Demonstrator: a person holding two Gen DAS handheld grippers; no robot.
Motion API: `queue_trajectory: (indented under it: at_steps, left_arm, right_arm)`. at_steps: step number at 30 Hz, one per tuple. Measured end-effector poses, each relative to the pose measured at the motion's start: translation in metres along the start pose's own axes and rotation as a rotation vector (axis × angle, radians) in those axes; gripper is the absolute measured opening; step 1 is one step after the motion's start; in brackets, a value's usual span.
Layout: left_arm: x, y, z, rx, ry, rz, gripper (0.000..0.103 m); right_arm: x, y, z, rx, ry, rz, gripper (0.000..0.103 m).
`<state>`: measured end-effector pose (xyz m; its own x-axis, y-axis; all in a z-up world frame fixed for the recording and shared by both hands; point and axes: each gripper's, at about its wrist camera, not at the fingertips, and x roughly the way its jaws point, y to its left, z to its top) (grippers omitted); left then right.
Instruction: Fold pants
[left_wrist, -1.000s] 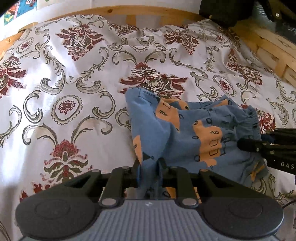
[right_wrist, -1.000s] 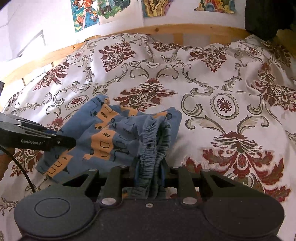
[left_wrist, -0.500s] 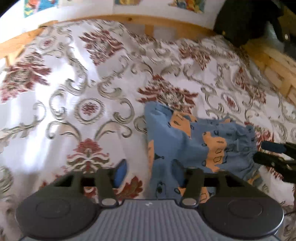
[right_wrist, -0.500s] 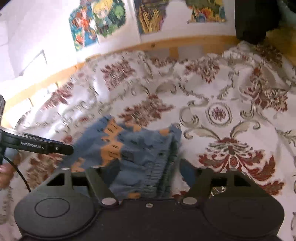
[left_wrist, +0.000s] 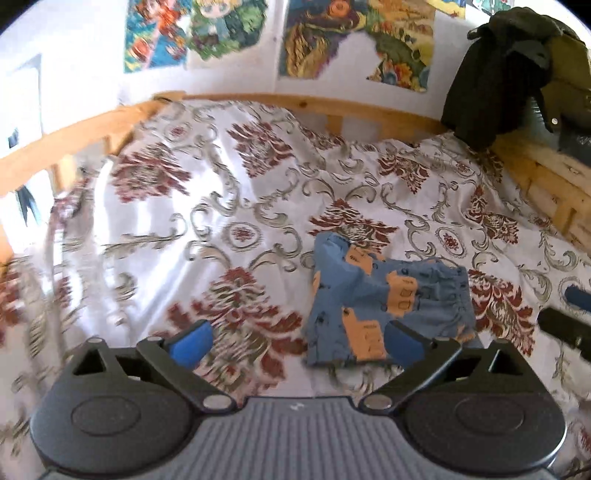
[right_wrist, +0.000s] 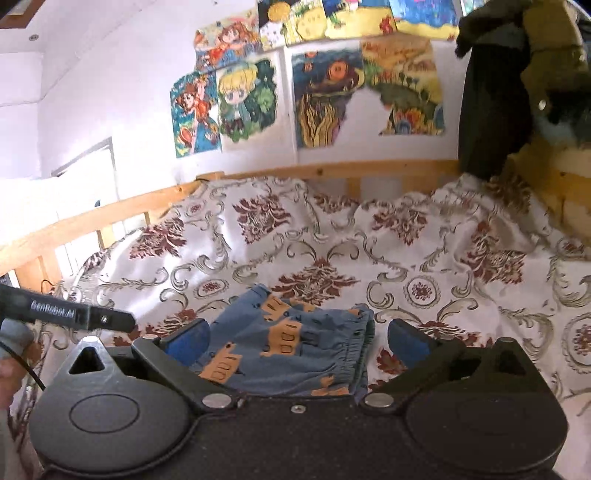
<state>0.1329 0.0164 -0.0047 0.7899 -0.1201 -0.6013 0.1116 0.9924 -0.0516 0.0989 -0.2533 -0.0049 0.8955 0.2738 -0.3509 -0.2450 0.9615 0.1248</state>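
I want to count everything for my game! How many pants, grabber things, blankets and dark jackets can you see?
Pants: 1
Hand-held grippers: 2, left hand-held gripper and right hand-held gripper, both open and holding nothing
Flowery bedspread: 1
Dark jacket hanging at the bed's corner: 1
Total: 5

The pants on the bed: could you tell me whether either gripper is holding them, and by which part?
Nothing is held. The left gripper and right gripper are both open, and the pants lie folded on the bedspread.
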Motion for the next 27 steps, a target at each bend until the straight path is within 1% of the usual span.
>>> queue_trajectory:
  at_steps: [3,6,8,11,19,27]
  left_arm:
    - [-0.021,0.0,-0.017,0.002,-0.01,0.033,0.103]
    - [-0.036,0.001,-0.031,-0.03,0.003,0.069,0.103]
    - [-0.043,0.001,-0.039,-0.033,0.017,0.077,0.103]
    - [-0.052,-0.001,-0.051,-0.013,0.017,0.085,0.103]
    - [-0.061,-0.011,-0.057,0.033,0.009,0.076,0.103]
    - [-0.059,-0.011,-0.059,0.026,0.02,0.071,0.103]
  right_arm:
    - [-0.019,0.008,-0.004,0.009,-0.011,-0.022,0.102]
    - [-0.034,0.012,-0.011,0.015,0.006,-0.022,0.102]
    - [-0.041,0.015,-0.015,0.013,0.02,-0.028,0.102]
    - [-0.051,0.021,-0.021,0.007,0.038,-0.036,0.102]
    - [-0.062,0.029,-0.028,-0.004,0.052,-0.048,0.102]
    - [-0.061,0.027,-0.03,0.001,0.061,-0.06,0.102]
